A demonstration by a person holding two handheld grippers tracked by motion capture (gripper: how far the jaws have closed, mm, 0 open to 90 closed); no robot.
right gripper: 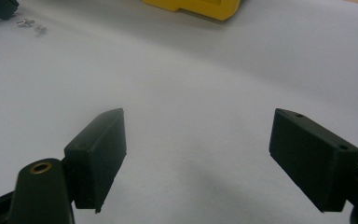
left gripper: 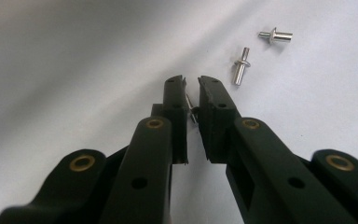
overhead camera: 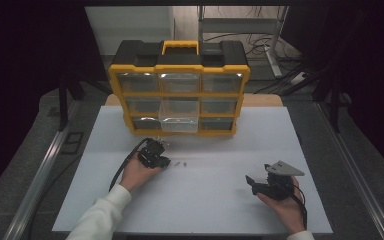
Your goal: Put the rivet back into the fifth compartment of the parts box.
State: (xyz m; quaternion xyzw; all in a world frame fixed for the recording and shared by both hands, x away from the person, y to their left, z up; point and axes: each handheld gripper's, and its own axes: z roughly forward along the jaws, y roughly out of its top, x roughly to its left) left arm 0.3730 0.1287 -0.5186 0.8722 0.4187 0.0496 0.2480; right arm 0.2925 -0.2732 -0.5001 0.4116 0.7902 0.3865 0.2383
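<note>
1. My left gripper (left gripper: 192,80) is down on the white table (overhead camera: 220,200), jaws nearly pressed together, with a small metal rivet (left gripper: 192,110) pinched in the narrow gap between the pads. Just a sliver of its pin and body shows between the black pads.
2. Two more rivets lie loose on the table just beyond my jaw tips: one nearer (left gripper: 241,70), one a little farther (left gripper: 276,36), close to each other but apart. From above they show as tiny specks (overhead camera: 180,163) just beside the left gripper (overhead camera: 155,156).
3. I judge these pieces very light, stiff and smooth: bare metal, round in section, so they will roll on the table and can squirt out of a grip that bears on the curved side.
4. The best hold, as I see it, is across the thicker barrel, close to the flange, with the pads flat on either side. The thin pin gives too little to bite on. They are not fragile, so a firm squeeze does no harm.
5. The one I hold sits tilted and deep between the pads, not at the tips, so I should lift slowly and watch for slipping.
6. My right gripper (right gripper: 198,140) rests well apart, jaws spread wide with nothing between them.
7. The yellow organizer (overhead camera: 179,90) stands at the far side, one clear drawer (overhead camera: 179,120) pulled out.
</note>
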